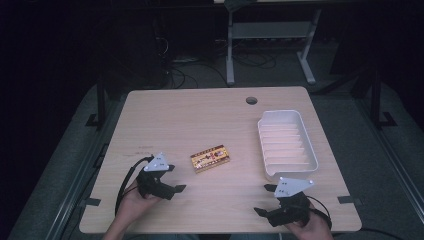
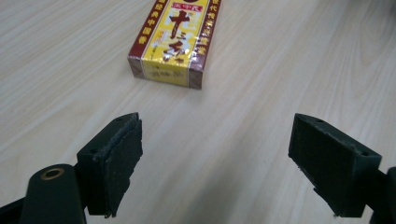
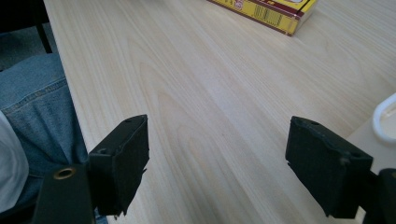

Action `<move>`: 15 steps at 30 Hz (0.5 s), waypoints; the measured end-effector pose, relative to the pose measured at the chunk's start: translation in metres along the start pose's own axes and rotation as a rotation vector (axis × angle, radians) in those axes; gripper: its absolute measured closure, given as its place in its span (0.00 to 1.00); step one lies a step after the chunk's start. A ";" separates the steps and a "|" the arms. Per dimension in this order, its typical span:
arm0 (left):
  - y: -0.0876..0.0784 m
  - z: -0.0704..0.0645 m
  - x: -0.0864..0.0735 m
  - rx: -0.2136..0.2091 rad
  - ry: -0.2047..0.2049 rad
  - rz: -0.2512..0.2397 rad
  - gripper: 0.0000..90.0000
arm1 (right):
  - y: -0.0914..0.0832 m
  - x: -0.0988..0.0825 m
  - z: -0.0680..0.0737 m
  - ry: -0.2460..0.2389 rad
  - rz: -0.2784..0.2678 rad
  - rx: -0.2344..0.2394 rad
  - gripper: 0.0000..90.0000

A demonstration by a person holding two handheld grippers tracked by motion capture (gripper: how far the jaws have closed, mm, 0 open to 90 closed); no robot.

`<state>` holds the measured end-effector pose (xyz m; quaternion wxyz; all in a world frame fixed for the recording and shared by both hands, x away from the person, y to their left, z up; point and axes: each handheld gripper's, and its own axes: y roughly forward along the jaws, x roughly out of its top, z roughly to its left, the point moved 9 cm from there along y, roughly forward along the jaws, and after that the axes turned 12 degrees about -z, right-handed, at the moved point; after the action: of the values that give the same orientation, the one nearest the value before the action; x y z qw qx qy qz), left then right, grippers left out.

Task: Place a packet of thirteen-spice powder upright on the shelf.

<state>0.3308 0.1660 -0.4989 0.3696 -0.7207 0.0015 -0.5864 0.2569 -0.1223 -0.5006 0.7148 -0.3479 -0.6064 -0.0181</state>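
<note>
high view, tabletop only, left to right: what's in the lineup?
left gripper → yellow and red printed box → right gripper → white ribbed tray. The right gripper partly overlaps the tray's span, so order there goes by its jaw tips. Both grippers stand open and hold nothing.

Box (image 2: 172,39), ahead of the left gripper (image 2: 215,161) fingers (image 2: 116,163): yellow top panel, dark red border and end face, dark red characters on the yellow, small yellow characters along the border strips; glossy wrap glare is seen. Its side, seen beyond the right gripper (image 3: 217,168) fingers (image 3: 123,161): yellow with fine dark print, red edge.

All fingers: matt black; a brass-coloured ring is set in the black body behind each left-hand finger.

Tabletop (image 1: 200,115): pale wood, long wavy grain lines.

Tray (image 1: 286,144), past the right gripper fingers: plain white, ribbed inside.

Top plates on both grippers: light grey.

Fabric beside the right gripper fingers: blue denim.
</note>
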 end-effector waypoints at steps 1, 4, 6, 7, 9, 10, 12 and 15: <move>0.002 0.001 0.002 -0.001 0.004 -0.004 0.19 | 0.000 0.000 0.000 -0.002 0.000 -0.001 0.23; 0.007 0.002 0.009 -0.007 0.017 0.006 0.19 | 0.000 0.000 0.000 0.000 -0.003 -0.001 0.23; 0.011 0.005 0.014 -0.006 0.029 0.006 0.19 | 0.000 0.001 0.000 0.000 -0.003 -0.001 0.23; 0.013 0.006 0.016 -0.003 0.031 0.006 0.19 | 0.000 0.001 -0.001 0.000 -0.003 -0.001 0.23; 0.017 0.010 0.019 0.000 0.031 0.020 0.19 | 0.000 0.001 -0.001 0.000 -0.004 0.000 0.23; 0.020 0.011 0.020 0.003 0.035 0.025 0.19 | 0.000 0.001 -0.001 0.000 -0.004 0.000 0.23; 0.023 0.015 0.023 0.005 0.042 0.021 0.19 | -0.001 0.001 -0.001 0.001 -0.005 0.000 0.23; 0.029 0.018 0.024 0.003 0.037 0.041 0.19 | -0.001 0.001 0.000 0.002 -0.005 0.001 0.23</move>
<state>0.3665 0.1437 -0.4946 0.3826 -0.7090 0.0221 -0.5920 0.2570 -0.1229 -0.4988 0.7156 -0.3457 -0.6066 -0.0200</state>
